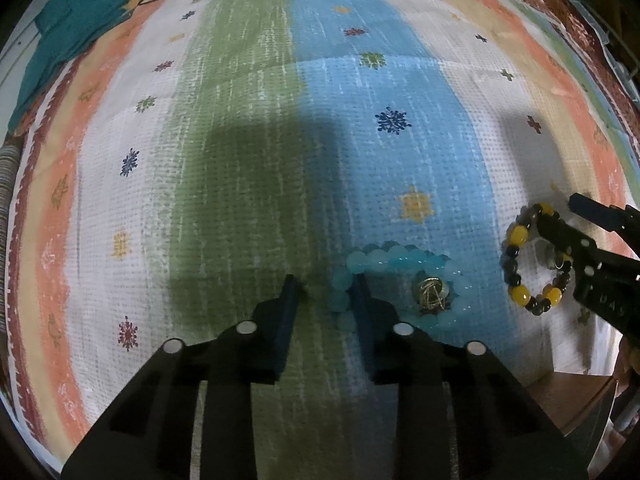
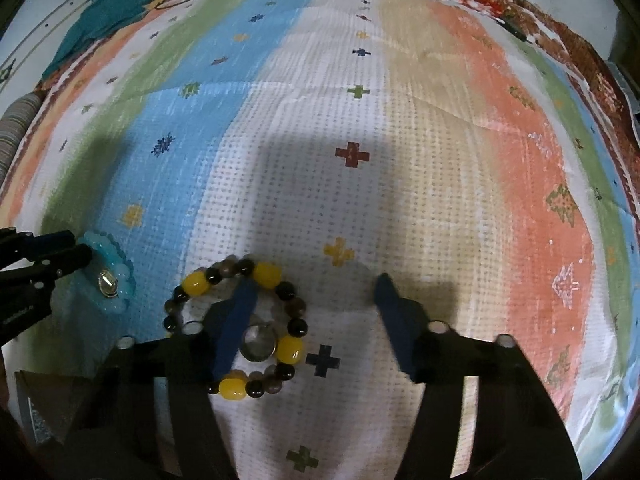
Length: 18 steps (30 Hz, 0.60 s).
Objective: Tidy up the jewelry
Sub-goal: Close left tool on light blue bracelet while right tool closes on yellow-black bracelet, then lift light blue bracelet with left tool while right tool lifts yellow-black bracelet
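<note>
Right now we hold both grippers low over the striped cloth [image 2: 420, 128], each with its jaws spread apart and nothing between them. Our left gripper [image 1: 325, 294] has one finger resting inside the pale blue bead bracelet [image 1: 400, 258], which lies flat on the blue stripe with a wire-wrapped ring [image 1: 432, 290] inside its loop. Our right gripper [image 2: 316, 300] has one finger [image 2: 238, 320] lying across the yellow and dark bead bracelet [image 2: 236, 320], beside a silver ring [image 2: 259, 341] within that loop.
</note>
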Tool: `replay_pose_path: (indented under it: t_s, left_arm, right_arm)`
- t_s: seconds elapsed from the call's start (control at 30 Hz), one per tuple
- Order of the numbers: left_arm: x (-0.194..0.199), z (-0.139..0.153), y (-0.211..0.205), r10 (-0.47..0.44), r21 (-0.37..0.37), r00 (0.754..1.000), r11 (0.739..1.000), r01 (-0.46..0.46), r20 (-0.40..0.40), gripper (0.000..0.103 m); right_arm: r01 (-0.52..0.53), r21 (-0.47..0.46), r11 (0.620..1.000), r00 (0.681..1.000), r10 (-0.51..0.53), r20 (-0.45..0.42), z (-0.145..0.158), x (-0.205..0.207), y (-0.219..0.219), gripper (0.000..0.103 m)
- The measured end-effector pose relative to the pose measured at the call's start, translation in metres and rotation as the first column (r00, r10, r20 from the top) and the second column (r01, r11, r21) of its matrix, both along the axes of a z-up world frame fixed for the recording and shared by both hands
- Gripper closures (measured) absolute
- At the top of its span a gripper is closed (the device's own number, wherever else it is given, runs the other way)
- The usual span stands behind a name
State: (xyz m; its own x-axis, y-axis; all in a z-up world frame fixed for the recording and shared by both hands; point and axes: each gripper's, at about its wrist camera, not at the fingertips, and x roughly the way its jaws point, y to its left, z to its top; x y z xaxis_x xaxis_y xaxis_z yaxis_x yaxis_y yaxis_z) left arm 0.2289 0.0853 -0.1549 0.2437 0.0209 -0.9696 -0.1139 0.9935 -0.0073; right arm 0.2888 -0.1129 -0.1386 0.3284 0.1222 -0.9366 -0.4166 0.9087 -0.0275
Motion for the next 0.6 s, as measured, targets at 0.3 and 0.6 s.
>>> replay_pose_path:
  t_s: [0.3, 0.6]
  left_arm:
    - [0.001, 0.008, 0.001, -0.01, 0.014, 1.0, 1.0, 0.01, 0.003, 0.092]
    - [-0.007, 0.04, -0.011, -0.042, -0.004, 0.996, 0.999, 0.042, 0.079, 0.092]
  right_arm:
    - [-0.002, 0.031, 1.0, 1.0, 0.002, 0.008, 0.002, -0.001, -0.005, 0.09]
    - [-0.003, 0.087, 0.996, 0.998, -0.002, 0.056, 0.026, -0.014, -0.007, 0.09]
